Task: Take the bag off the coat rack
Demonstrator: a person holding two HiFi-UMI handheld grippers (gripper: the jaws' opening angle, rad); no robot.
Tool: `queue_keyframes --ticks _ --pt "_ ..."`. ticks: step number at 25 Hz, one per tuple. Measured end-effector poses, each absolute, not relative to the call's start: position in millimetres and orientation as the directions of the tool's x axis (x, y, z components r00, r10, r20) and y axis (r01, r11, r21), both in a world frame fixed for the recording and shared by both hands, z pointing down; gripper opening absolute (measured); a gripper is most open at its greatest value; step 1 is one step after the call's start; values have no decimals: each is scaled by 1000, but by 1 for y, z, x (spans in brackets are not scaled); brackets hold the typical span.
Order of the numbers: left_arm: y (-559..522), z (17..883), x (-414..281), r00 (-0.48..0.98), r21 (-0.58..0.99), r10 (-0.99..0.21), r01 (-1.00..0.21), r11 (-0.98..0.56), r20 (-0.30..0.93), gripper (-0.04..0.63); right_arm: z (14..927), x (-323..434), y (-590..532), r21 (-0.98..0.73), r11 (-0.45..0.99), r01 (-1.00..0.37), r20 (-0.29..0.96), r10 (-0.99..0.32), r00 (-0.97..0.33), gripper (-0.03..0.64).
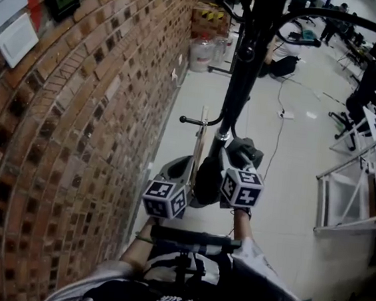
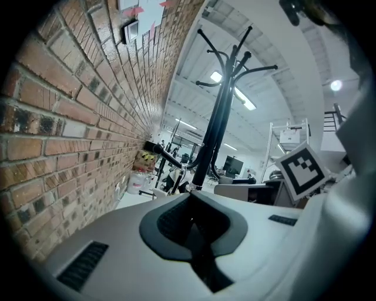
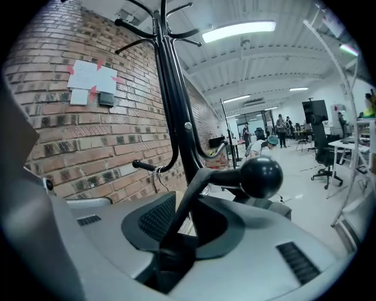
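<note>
Right now my right gripper (image 3: 182, 229) is clamped on a knobbed peg (image 3: 235, 176) low on the coat rack (image 1: 238, 85), and my left gripper (image 2: 191, 211) is closed on nothing. Just beyond them, the bag (image 1: 200, 144) hangs from a left-side peg, hemmed between the rack and the brick wall (image 1: 76, 135).

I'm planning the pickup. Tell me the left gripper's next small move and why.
Probably ease the left gripper forward to the pale bag strap, opening its jaws: the strap hangs on a low hook just ahead, the left jaws hold nothing, and the right gripper appears clamped on another hook arm.
</note>
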State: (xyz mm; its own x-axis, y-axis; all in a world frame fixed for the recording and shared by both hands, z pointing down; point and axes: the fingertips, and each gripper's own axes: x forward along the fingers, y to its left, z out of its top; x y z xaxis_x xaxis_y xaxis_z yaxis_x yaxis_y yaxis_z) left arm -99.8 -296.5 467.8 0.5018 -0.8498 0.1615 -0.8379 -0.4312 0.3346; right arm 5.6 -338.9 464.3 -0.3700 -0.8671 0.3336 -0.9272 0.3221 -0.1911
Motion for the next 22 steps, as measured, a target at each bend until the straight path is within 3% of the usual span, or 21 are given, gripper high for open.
queue_keyframes --ticks 18,22 --pt "-314 471 -109 436 393 -884 -852 -345 169 8 416 23 -296 -555 412 -722 94 -832 -547 43" --pt "-315 463 -102 466 423 -878 -820 -384 106 8 400 30 -283 -567 428 -703 69 -826 -559 43"
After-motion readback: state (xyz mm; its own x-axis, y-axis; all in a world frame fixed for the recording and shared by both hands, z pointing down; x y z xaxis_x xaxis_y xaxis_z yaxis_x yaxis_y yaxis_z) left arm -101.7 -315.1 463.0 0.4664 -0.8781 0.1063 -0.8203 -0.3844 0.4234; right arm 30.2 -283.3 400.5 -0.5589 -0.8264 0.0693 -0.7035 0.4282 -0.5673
